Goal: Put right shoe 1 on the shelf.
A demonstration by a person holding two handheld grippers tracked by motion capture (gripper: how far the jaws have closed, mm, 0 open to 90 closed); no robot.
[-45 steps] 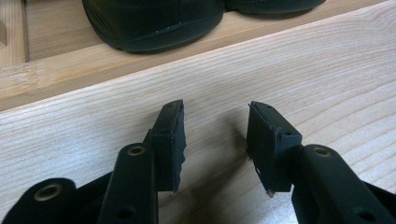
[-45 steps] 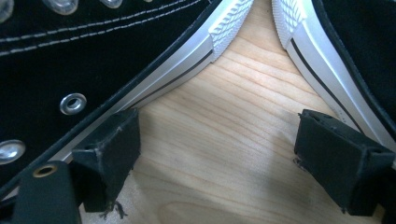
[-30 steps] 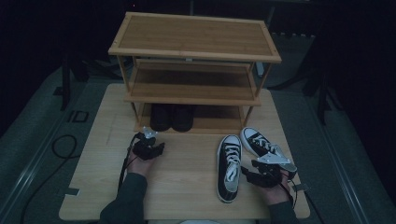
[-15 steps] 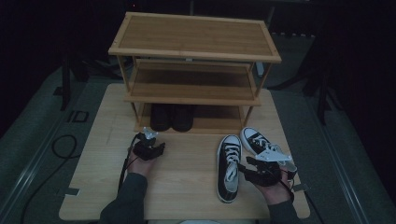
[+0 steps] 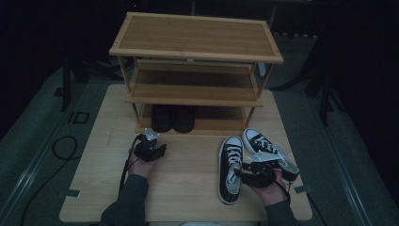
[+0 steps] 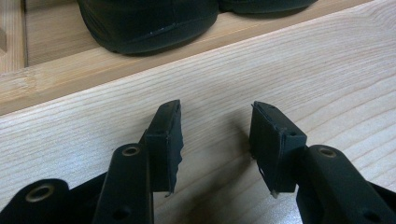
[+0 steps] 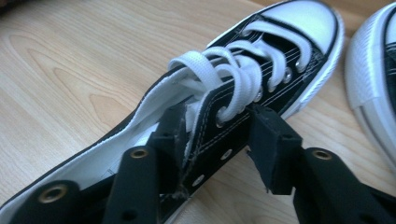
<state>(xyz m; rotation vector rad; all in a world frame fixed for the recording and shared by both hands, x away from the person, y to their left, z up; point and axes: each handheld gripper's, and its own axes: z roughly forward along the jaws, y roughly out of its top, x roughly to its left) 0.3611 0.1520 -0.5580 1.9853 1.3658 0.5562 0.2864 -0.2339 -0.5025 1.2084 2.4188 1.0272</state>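
1. Left sneaker – black-and-white high-top, lies flat on the table at front right. Long axis runs front-to-back, toe toward the shoe rack, heel toward the person.
2. Its mate, the right sneaker, sits just beside it on the right, toe angled in toward the first shoe's toe; the two are close, maybe touching at the toes, can't tell for sure.
3. Right gripper is at the left sneaker's ankle end. In the right gripper view the shoe runs away from the jaws toward upper right, toe farthest off. One jaw is inside the opening, the other outside on the eyelet side, so the lace-side wall is between them.
4. Right jaws have just been closing with that wall between them. Inner pad looks against the fabric; outer pad seems to have a small gap – full clamp not confirmed.
5. Left gripper – jaws apart, nothing between them, hovering low over bare table wood near the rack's bottom shelf. Dark shoes sit on that shelf just ahead of it.
6. Nearer hand: right, clearly; left is well apart from both sneakers.
7. Judgement: the rack lies ahead along the shoe's own axis, so the lift likely goes toe-first forward.
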